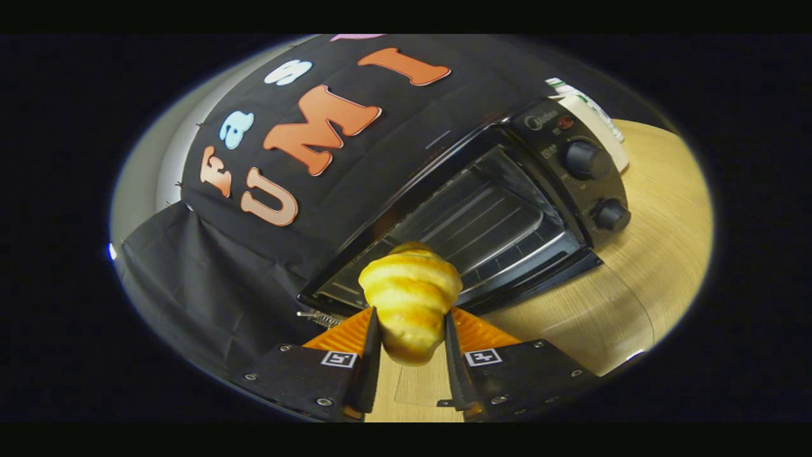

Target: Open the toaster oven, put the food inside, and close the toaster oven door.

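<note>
Croissant clamped between claw fingers (toaster oven beyond).

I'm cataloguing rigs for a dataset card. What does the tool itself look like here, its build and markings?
The tool has two flat, blade-like fingers rising from dark angular housings fastened with small screws. Each housing bears a square white-bordered fiducial marker. Ribbed panels sit behind the fingers, and a small coiled spring shows at one side.
</note>
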{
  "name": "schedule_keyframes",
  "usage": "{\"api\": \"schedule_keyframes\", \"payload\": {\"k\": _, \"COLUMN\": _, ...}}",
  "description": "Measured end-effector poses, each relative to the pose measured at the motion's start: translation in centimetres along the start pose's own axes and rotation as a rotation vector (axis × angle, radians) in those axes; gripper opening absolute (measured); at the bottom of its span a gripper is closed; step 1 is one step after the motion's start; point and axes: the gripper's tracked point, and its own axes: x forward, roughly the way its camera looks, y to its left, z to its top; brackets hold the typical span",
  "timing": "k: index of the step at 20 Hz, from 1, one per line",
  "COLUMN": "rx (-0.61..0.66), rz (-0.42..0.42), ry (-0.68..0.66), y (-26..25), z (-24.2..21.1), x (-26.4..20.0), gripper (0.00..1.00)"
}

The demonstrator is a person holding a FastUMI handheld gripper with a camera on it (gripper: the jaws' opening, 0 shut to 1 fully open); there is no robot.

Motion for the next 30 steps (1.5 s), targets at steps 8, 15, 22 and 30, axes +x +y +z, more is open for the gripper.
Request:
{"api": "schedule_keyframes", "payload": {"k": 8, "rx": -0.007, "rz": -0.049, "ry": -0.045, "y": -0.5, "z": 2.4, "x": 3.5, "gripper": 0.47}}
{"api": "schedule_keyframes", "payload": {"k": 15, "rx": -0.129, "rz": -0.117, "ry": -0.097, "y": -1.2, "z": 3.5, "x": 6.1, "gripper": 0.51}}
{"api": "schedule_keyframes", "payload": {"k": 22, "rx": -0.307, "rz": -0.194, "ry": -0.151, "y": -2.2, "z": 4.4, "x": 4.8, "gripper": 0.70}}
{"api": "schedule_keyframes", "payload": {"k": 30, "rx": -0.554, "rz": -0.219, "ry": -0.119, "y": -1.7, "z": 3.0, "x": -3.3, "gripper": 0.77}}
